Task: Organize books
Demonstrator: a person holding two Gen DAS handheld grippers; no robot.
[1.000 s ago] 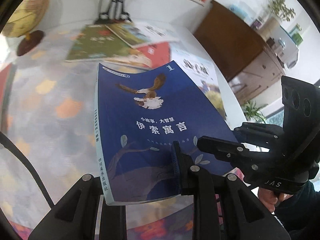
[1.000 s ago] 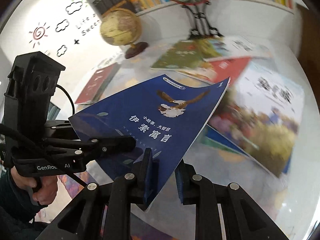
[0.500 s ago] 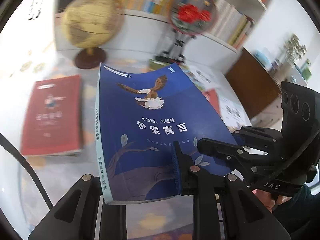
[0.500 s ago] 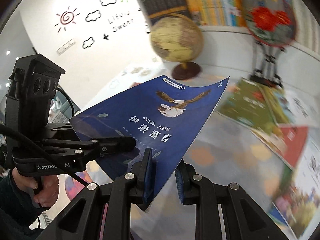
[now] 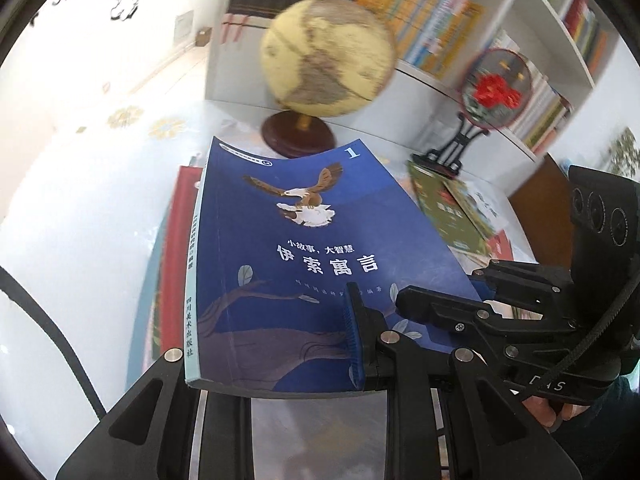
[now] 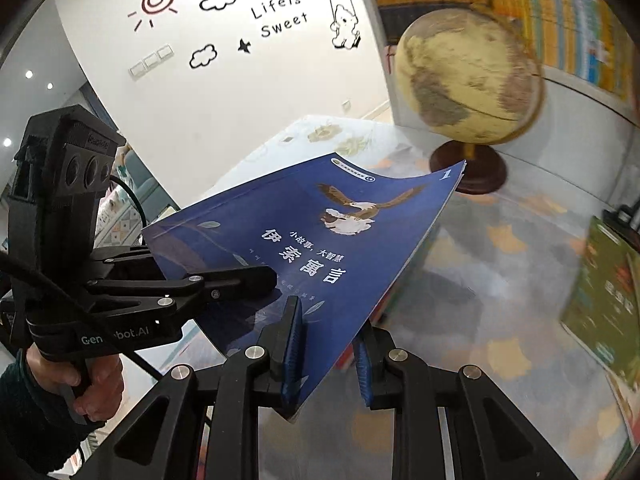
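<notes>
Both grippers clench the blue book by its near edge, the left gripper near the spine and the right gripper at the open corner, carrying it above the table towards the globe. The glossy soft cover already sags; it could slip or clip the round globe.
</notes>
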